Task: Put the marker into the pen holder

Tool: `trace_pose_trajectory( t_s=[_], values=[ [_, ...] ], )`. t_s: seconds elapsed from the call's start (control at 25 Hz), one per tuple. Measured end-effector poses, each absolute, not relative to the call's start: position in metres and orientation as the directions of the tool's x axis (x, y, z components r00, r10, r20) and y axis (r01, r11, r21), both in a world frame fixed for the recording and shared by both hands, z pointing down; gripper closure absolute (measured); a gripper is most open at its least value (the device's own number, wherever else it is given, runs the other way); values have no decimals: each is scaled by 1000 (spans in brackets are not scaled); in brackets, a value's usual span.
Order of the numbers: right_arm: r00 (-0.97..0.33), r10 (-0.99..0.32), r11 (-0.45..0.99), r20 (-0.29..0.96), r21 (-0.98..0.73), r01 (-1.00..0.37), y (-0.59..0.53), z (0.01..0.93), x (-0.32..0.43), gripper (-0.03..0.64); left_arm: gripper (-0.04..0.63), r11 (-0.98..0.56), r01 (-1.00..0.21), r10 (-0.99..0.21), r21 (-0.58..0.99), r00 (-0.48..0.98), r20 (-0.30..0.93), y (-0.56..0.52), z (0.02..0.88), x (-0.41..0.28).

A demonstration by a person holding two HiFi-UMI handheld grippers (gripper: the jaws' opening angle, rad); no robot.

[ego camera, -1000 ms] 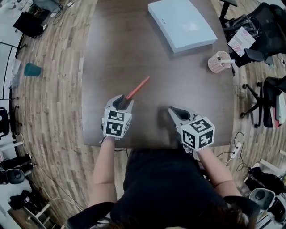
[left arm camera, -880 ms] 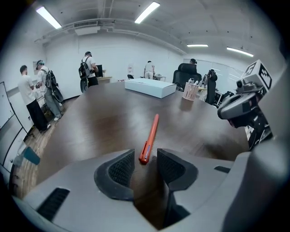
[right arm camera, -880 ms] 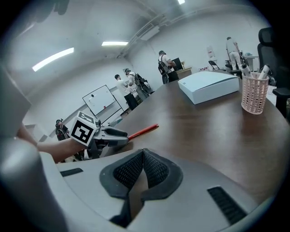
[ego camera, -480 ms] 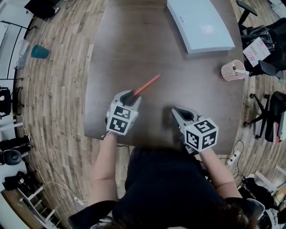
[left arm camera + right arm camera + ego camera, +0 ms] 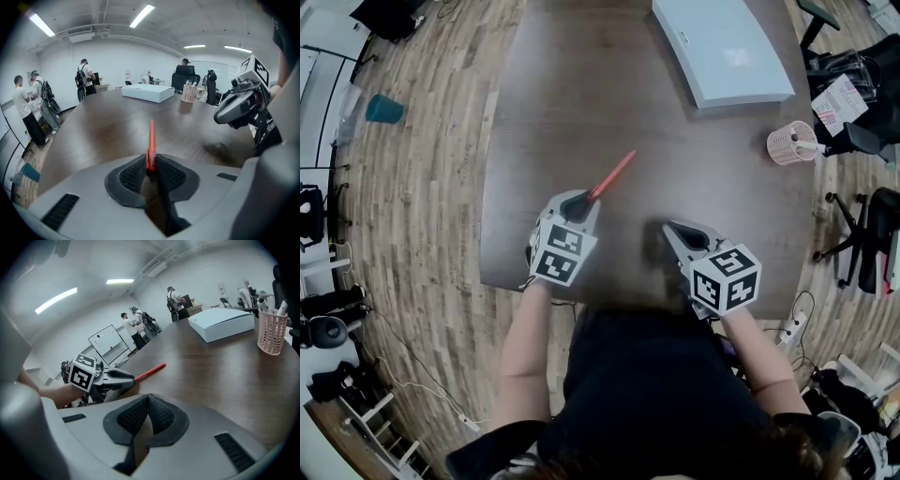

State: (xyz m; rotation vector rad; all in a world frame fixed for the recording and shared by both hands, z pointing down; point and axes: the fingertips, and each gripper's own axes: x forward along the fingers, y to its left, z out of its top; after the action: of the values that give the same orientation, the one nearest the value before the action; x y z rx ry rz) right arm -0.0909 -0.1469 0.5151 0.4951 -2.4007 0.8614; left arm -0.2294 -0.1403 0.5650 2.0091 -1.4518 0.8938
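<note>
Left gripper (image 5: pixel 580 201): jaws closing on the near end of the slim orange-red plastic marker (image 5: pixel 615 174), pads at its sides. The marker's long axis runs away and rightward over the dark wooden table (image 5: pixel 572 84). Right gripper (image 5: pixel 673 231): jaws together, empty. The pink mesh pen holder (image 5: pixel 789 143) stands far right, well apart from the marker.

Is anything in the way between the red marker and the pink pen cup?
No, nothing visible. The marker, in the left gripper whose jaws are closing, has bare table up to the pen holder. The white box lies farther back.
</note>
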Motion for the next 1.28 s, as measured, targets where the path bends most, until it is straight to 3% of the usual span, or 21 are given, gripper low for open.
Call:
trace_pose_trajectory(
  t_s=[0.72,1.28],
  values=[
    [-751,-313,706,582,-386,-594,-81,487,-101,598,517,-367,-930,-760,-32,280,587,-100,495,-239],
    [-652,-512,595,559,-317,-739,-48,461,-54,598,518,-489,-872,-762,-31,410,501,-82,439,-208]
  ],
)
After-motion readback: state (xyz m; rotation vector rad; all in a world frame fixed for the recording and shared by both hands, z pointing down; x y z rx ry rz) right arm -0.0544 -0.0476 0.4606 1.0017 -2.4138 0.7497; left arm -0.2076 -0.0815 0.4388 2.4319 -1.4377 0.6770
